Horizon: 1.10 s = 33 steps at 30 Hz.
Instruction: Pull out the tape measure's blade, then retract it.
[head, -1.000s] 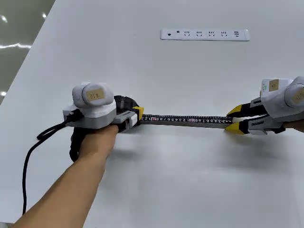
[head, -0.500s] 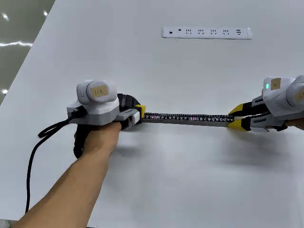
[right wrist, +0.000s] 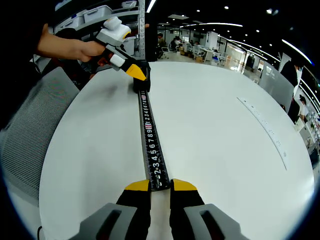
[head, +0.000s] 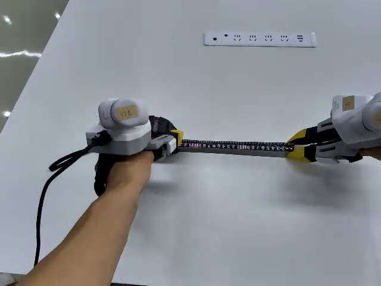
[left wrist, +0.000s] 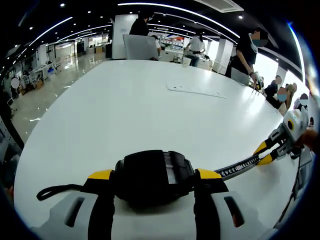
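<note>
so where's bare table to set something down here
Bare table lies between the power strip and the blade, and on the blade's near side, right of the forearm. Crowded along the line from the left gripper, on the tape measure, to the right gripper.

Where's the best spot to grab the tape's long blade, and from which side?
The blade is best held at its free end, approached in line with it from the side opposite the case: it's a thin strip, and the right hand-held gripper pinches it there.
</note>
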Motion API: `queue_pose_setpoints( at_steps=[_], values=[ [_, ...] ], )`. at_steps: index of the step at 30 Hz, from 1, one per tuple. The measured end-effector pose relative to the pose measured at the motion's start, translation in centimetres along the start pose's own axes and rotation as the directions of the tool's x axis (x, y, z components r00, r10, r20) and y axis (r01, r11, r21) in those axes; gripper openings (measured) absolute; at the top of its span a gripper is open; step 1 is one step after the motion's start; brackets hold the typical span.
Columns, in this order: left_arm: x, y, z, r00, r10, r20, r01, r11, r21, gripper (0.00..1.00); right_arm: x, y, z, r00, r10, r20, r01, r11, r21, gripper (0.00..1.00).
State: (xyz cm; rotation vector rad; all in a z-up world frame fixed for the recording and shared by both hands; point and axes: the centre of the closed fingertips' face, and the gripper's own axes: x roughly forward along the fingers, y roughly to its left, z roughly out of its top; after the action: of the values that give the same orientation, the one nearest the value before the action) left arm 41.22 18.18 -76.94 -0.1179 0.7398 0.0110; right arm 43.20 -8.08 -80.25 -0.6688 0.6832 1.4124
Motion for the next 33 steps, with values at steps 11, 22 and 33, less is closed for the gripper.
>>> queue_pose_setpoints(
  at_steps=[11, 22, 33],
  values=[
    [0.03, 0.11, -0.01, 1.0, 0.005, -0.007, -0.005, 1.0, 0.016, 0.57, -0.13, -0.05, -0.01, 1.0, -0.001, 0.0, 0.001, 1.0, 0.0, 0.09],
    [0.04, 0.07, -0.06, 0.9998, 0.007, -0.017, -0.006, 1.0, 0.027, 0.54, -0.25, 0.02, -0.05, 1.0, 0.0, -0.003, 0.0, 1.0, -0.001, 0.09],
    [0.08, 0.04, -0.03, 0.9999, 0.0, -0.011, 0.0, 1.0, 0.019, 0.54, -0.24, -0.08, -0.11, 1.0, -0.001, -0.006, 0.001, 1.0, -0.002, 0.09]
  ],
)
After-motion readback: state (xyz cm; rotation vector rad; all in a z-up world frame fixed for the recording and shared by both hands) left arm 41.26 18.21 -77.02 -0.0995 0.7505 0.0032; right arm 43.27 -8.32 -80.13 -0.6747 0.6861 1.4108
